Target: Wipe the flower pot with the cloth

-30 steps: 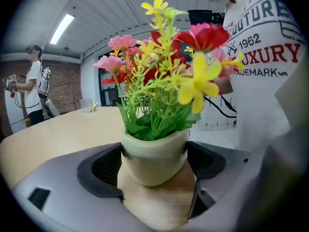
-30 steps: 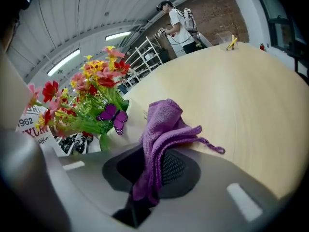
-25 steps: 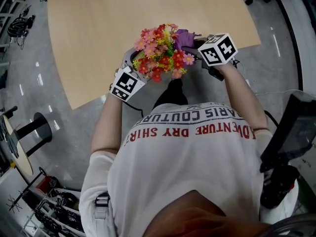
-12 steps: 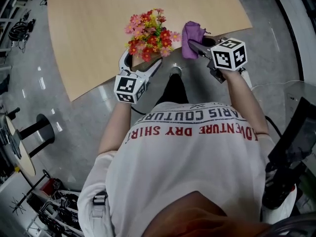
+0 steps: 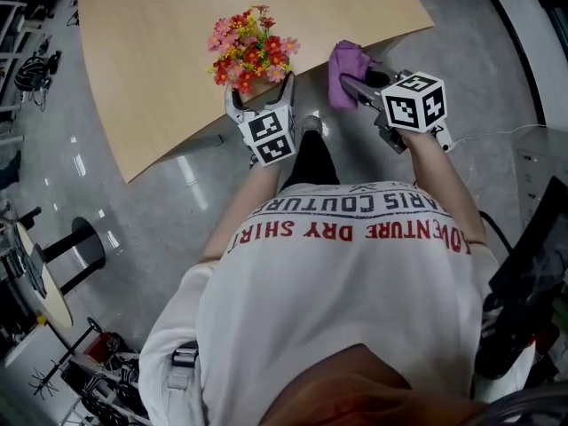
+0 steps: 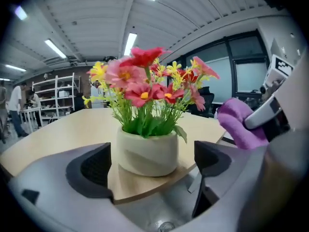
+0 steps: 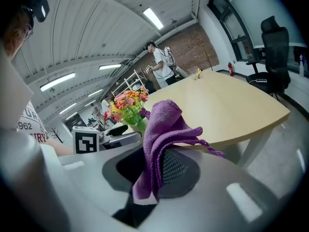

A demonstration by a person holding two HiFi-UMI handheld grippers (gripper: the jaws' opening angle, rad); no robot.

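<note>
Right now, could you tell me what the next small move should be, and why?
Probably draw the left tool straight back. Its jaws have just been opening and stand wide, with the flower pot untouched between them near the table edge, and the right tool grips the cloth well clear of it.

Head view looks steeply down; 2 low, close gripper views share the flower pot (image 6: 147,151).

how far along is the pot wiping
Looks nearly done. The flower pot stands on the table; the left gripper has just been opening its jaws, pot free at their tips. The right gripper grips the cloth, off the pot. Left: perhaps laying it down.
</note>
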